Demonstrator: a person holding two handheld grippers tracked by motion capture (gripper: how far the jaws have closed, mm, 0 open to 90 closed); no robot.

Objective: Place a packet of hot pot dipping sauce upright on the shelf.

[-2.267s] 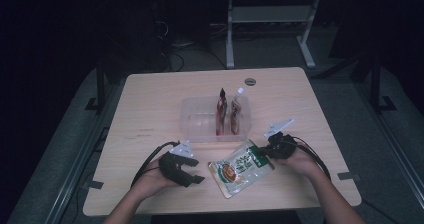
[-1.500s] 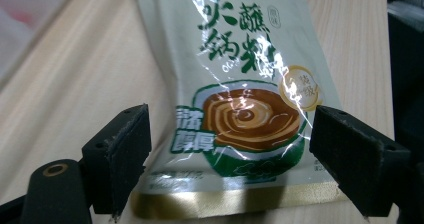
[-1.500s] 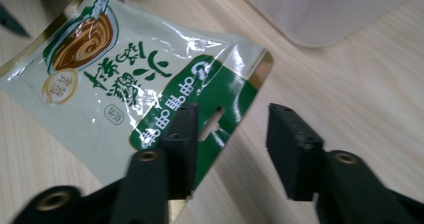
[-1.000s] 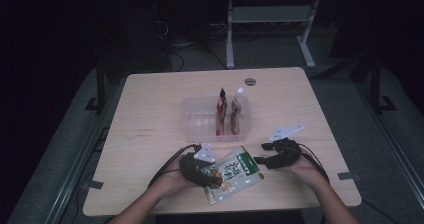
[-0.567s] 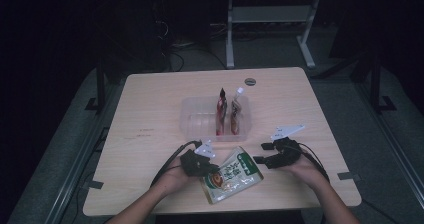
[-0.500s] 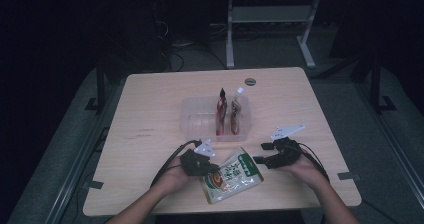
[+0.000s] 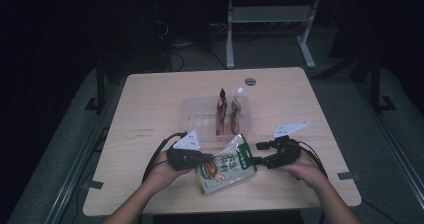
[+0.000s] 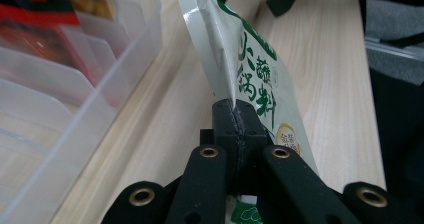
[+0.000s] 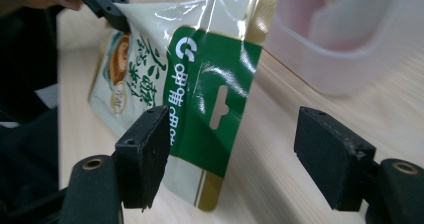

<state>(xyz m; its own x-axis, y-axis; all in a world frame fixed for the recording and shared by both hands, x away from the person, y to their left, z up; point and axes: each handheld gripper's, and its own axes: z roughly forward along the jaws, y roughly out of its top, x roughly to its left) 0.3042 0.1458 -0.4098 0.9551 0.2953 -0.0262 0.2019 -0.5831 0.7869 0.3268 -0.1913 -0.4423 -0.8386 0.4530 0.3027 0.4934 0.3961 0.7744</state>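
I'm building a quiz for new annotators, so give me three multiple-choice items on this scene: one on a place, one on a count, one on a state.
1. Where is the clear tray?
A. on the table beyond the green pouch
B. on the floor
C. in the person's lap

2. How many upright packets stand in the tray?
A. none
B. two
C. five

3. How is the left hand-held gripper?
A. wide open
B. shut on the green pouch
C. lying on the floor

Answers: 1 A, the high view shows the tray farther up the table than the green pouch. 2 B, two packets stand side by side. 3 B, its jaws pinch the pouch's edge, while the right hand-held gripper stands open.
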